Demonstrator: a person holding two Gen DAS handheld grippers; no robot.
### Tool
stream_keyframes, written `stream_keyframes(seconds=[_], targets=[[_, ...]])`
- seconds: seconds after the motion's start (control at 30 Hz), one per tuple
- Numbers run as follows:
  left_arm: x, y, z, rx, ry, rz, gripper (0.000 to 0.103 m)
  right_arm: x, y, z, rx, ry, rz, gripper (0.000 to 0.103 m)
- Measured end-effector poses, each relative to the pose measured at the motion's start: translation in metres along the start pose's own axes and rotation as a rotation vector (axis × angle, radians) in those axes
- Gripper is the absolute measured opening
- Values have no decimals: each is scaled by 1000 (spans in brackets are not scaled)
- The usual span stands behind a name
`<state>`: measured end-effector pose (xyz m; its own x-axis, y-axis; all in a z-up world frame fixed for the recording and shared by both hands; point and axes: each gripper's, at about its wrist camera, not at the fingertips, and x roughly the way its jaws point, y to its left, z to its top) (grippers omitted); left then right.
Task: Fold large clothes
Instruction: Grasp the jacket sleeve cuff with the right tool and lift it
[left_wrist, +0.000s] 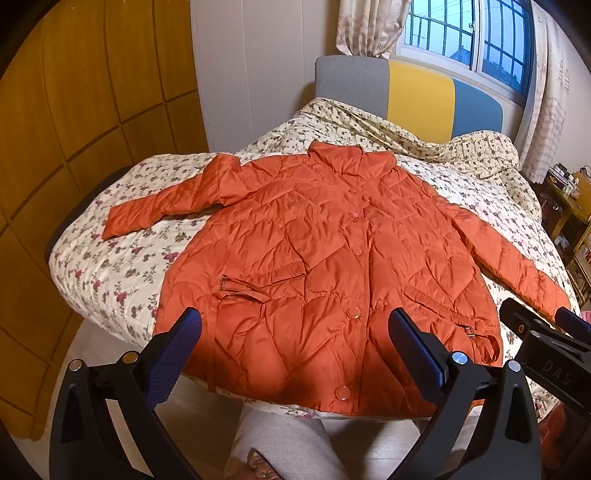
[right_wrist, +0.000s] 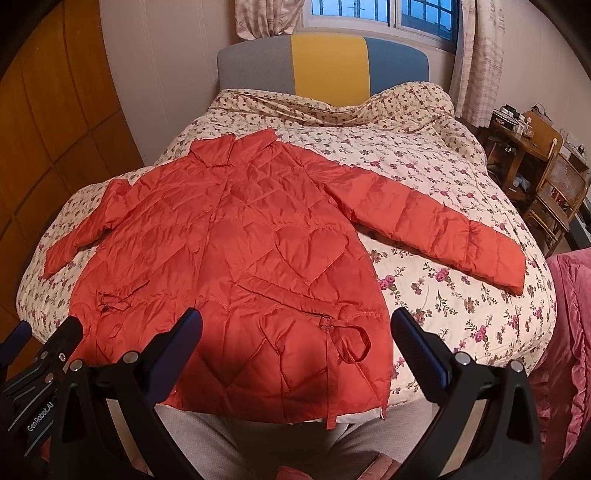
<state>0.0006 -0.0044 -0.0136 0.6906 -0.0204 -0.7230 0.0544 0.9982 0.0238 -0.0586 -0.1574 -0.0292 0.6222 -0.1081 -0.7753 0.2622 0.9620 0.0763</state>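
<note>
Nearest the lens, the left hand-held gripper (left_wrist: 295, 347) hangs released above the foot of the bed, its blue-padded fingers (left_wrist: 177, 354) spread wide and gripping nothing. The right hand-held gripper (right_wrist: 297, 343) is likewise spread apart and empty; seen from the left wrist view its black body carries raised lettering that reads "DAS". In the right wrist view the left tool's side shows white print, "GenRobot.AI". Below both, the person's pale grey trousers (left_wrist: 291, 443) fill the bottom edge.

Just beyond the fingertips lies the orange quilted jacket (left_wrist: 328, 258), spread flat and front-up on the floral bedspread (right_wrist: 436, 206), its hem reaching the bed's near edge. It is buttoned down the middle, with the collar pointing toward the headboard. Both sleeves stretch outward: the left sleeve (left_wrist: 162, 206) angles off toward the wardrobe side, the right sleeve (right_wrist: 436, 229) toward a pink cloth (right_wrist: 569, 332). A loose belt loop (right_wrist: 351, 339) lies near the hem.

Farther back stand the grey, yellow and blue headboard (right_wrist: 325, 62), a wooden chair (right_wrist: 557, 188), the curtains (right_wrist: 480, 59) and a barred window (left_wrist: 465, 40).
</note>
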Motion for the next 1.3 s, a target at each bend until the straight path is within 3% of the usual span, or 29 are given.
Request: stream_keyframes(seconds=[0.23,0.43,0.6,0.7,0.83,1.0,1.17,1.3], targets=[[4,-1,0,2,8,-3,100,7,-1,0,1,24,13,101],[10,2,1,0,31,-1,100,24,-7,0,5,48,-19,101],[25,8,3,-16,72,-29,100,38,-16,4,0,17,-62,101],[38,16,2,-53,69,-64,100,57,-25,6,-5,20,33,101],[61,23,5,-50,37,-14,100,90,-42,5,18,57,84,101],[100,32,13,-30,63,-11,100,131,-84,6,140,117,51,101],[147,54,27,-76,79,36,100,163,-154,7,381,99,-45,101],[176,72,43,-120,72,58,100,181,-204,9,605,98,-37,101]])
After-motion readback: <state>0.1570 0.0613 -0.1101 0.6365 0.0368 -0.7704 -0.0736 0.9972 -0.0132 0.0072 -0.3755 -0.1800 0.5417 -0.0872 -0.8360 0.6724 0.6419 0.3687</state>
